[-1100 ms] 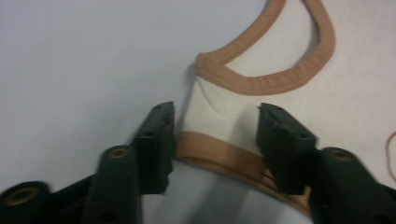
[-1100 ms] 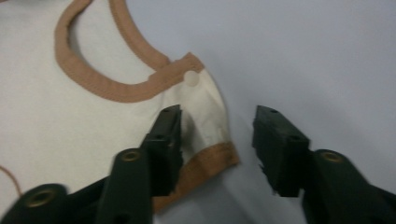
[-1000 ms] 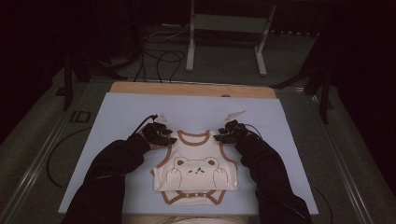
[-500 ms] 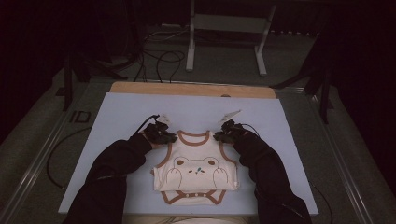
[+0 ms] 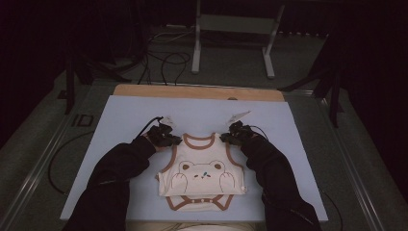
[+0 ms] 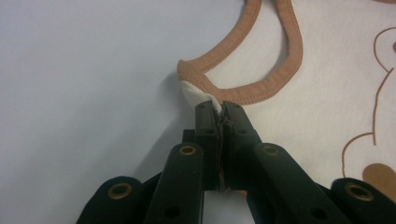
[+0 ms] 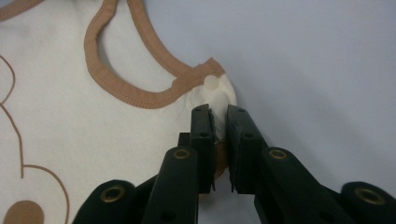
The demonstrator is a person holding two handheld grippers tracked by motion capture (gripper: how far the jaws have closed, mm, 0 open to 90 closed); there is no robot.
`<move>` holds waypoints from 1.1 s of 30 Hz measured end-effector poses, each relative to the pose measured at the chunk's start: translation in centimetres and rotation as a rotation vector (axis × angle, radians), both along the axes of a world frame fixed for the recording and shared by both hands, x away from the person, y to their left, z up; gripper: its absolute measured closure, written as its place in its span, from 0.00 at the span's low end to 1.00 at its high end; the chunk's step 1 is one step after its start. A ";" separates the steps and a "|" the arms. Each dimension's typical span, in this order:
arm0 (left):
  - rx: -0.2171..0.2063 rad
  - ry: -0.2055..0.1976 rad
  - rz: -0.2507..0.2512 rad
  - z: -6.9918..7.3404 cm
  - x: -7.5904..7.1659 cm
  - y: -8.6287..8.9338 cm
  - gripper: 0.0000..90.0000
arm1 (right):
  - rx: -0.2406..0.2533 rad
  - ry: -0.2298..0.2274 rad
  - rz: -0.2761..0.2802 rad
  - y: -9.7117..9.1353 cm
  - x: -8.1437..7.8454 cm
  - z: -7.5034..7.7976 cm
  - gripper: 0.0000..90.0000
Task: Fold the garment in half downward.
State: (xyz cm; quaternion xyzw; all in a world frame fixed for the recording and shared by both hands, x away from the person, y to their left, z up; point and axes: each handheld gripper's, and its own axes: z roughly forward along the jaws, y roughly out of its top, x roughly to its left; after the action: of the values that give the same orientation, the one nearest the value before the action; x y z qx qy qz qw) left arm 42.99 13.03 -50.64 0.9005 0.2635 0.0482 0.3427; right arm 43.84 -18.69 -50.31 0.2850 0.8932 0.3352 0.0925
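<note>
Now left tool has just closed, pinching one shoulder of the cream cotton bear-print bodysuit with brown trim. Right tool likewise clamps the other shoulder; garment flat on pale-blue desk between both tools.

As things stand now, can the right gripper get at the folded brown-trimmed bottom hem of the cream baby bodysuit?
Probably not yet. The right gripper is shut on the bodysuit's shoulder tab; it must let go first. The bottom hem lies bare near the person, and nothing on the pale blue mat blocks it.
</note>
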 end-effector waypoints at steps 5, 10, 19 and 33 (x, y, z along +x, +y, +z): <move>-0.010 -0.011 -0.003 0.6 0.1 0.2 0.97 | 0.010 -0.013 -0.004 0.0 0.0 0.7 0.92; -0.022 -0.024 -0.002 1.5 0.1 0.4 0.97 | 0.018 -0.028 -0.006 0.0 0.1 1.3 0.92; -0.044 -0.058 0.004 3.3 0.4 0.5 0.97 | 0.041 -0.059 -0.018 -0.3 0.2 2.7 0.92; -0.076 -0.126 0.009 7.0 0.9 0.6 0.97 | 0.077 -0.135 -0.030 -0.7 0.5 6.3 0.92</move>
State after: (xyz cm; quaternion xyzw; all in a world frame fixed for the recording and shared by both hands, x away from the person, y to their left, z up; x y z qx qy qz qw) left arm 43.87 13.67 -43.61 0.8809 0.2468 0.0964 0.3922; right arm 44.33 -19.38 -44.05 0.2787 0.8669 0.3865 0.1465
